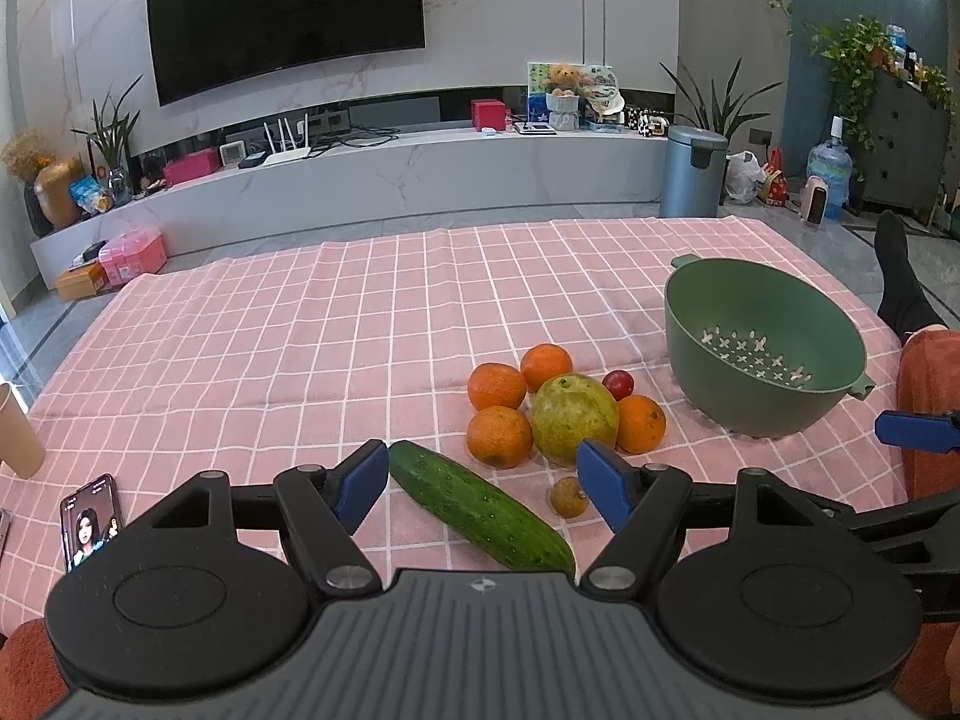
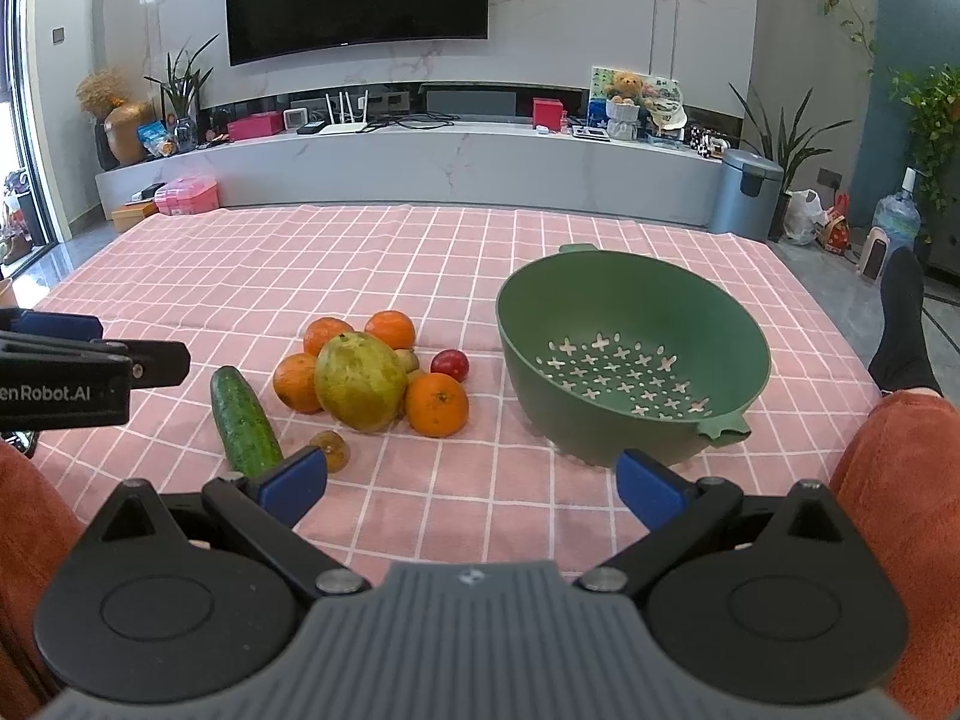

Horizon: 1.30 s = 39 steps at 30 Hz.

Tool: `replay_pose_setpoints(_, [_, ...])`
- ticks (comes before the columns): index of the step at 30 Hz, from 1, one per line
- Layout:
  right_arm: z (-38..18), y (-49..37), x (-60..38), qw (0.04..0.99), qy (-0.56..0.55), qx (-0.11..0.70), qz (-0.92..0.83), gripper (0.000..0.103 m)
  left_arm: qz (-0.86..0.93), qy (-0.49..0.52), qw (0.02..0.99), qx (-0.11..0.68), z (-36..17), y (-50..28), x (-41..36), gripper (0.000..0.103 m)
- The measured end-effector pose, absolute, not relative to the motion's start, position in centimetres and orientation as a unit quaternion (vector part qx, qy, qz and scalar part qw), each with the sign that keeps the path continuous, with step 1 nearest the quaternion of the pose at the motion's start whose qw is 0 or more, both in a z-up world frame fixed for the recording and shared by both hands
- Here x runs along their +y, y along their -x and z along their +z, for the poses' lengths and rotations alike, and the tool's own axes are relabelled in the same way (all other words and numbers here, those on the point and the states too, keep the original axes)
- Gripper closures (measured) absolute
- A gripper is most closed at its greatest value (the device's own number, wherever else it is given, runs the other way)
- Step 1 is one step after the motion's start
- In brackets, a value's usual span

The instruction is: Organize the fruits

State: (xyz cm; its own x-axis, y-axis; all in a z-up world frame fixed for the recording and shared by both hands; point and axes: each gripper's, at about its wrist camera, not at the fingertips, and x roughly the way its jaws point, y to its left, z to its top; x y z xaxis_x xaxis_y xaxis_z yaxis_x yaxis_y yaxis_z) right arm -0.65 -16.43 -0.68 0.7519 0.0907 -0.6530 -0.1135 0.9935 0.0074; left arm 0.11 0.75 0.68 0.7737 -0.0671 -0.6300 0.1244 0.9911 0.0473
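On the pink checked cloth [image 1: 300,330] lies a heap of fruit: several oranges [image 1: 499,436] [image 2: 436,404], a big yellow-green fruit [image 1: 574,418] [image 2: 360,381] and a small red fruit [image 1: 618,383] [image 2: 450,363]. A cucumber [image 1: 480,513] [image 2: 245,423] and a small brown fruit [image 1: 568,497] [image 2: 332,447] lie nearer me. An empty green colander [image 1: 762,348] [image 2: 630,354] stands to the right. My left gripper [image 1: 483,489] is open low over the cucumber. My right gripper [image 2: 474,483] is open, short of the colander, nothing between its fingers.
A phone [image 1: 90,519] and a paper cup [image 1: 18,432] sit at the cloth's left edge. A person's orange-clad knees [image 2: 900,480] flank the grippers, and a dark-socked foot [image 2: 903,324] rests beside the cloth on the right. A TV wall and bin [image 2: 744,192] stand beyond.
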Motion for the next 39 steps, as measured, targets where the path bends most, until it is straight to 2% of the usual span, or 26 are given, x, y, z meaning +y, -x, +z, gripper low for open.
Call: replay_pose_setpoints(39, [-0.58,0.49,-16.61,0.935,0.008,0.352,0.052,0.004,-0.055,-0.039,0.940,0.333,1.03,-0.05,0.88,0.019])
